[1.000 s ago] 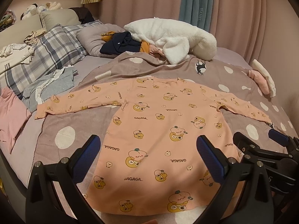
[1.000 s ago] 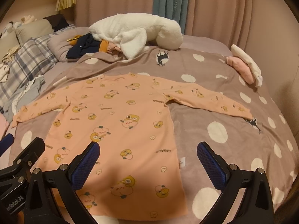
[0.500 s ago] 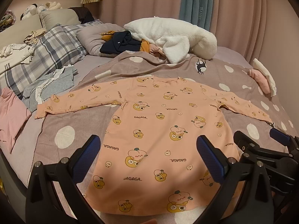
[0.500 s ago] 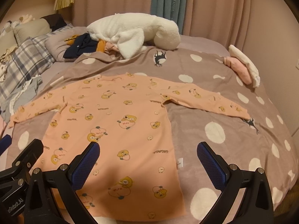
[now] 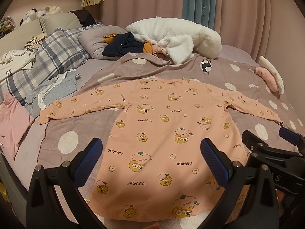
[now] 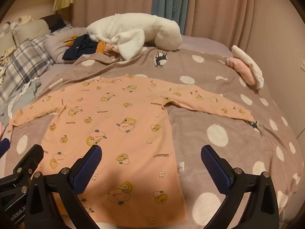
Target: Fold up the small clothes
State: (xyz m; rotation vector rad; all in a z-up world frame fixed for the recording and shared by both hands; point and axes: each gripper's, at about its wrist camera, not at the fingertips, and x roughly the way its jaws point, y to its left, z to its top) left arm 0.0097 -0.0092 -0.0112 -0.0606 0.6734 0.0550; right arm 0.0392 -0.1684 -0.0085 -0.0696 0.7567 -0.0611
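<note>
A wide bed fills both views, covered by a mauve blanket (image 5: 238, 76) with large white dots and small black animal prints. Spread flat across the middle of that blanket lies the thing I am working on: a peach-pink long-sleeved top (image 5: 171, 133) (image 6: 118, 129), printed all over with yellow and pink cartoon characters and the word GAGAGA. It lies neck away from me, hem nearest me, both sleeves stretched straight out to the sides, unfolded. A small white tag pokes from its side seam in the right wrist view.

Beyond the neckline a fluffy white garment (image 5: 177, 36) is heaped near the head of the bed, with a dark navy garment (image 5: 124, 45) bunched just beside it. Off to my left sit a plaid pillow (image 5: 51, 57), a crumpled grey garment (image 5: 53, 93) and a pink garment (image 5: 11, 122) at the bed's edge. At the far right edge lies a small pink-and-white folded bundle (image 5: 270, 76). Pink curtains and a teal towel hang behind.

My left gripper (image 5: 151, 156) hovers above the lower half of the top, pointing toward the neck, its blue-padded fingers (image 5: 89, 156) spread wide with nothing between them. My right gripper (image 6: 151, 162) hovers over the top's right side edge, one finger above the fabric, the other above bare blanket, its fingers also spread wide and empty. The two grippers sit side by side, close together.
</note>
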